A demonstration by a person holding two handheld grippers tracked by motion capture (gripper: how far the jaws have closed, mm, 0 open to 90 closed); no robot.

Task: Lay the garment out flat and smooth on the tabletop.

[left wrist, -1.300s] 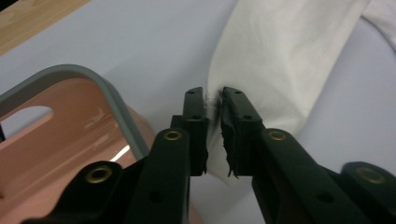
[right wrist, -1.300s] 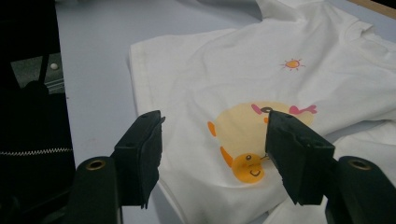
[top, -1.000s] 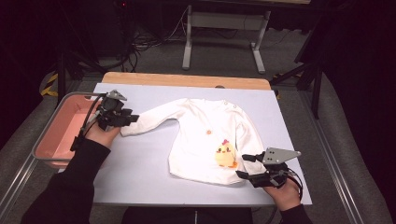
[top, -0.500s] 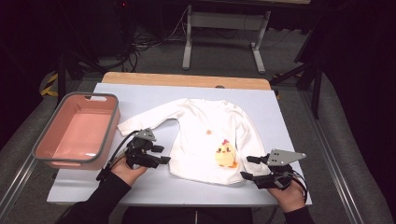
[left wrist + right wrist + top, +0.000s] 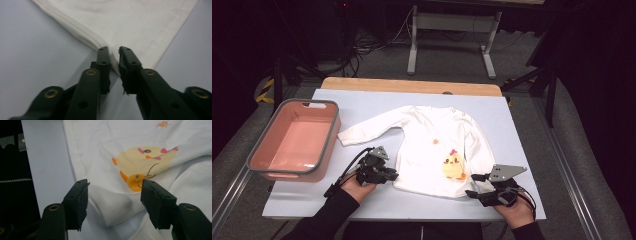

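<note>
The left gripper (image 5: 388,174) has come from the sleeve to the shirt (image 5: 432,150) hem; its jaws have just closed on that corner. The right gripper (image 5: 476,186) jaws stand apart around the opposite corner.

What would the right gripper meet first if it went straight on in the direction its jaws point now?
Most likely the white shirt: the right gripper has the hem corner lying between its open jaws, with the yellow chick print just beyond. Its height over the cloth is unclear.
</note>
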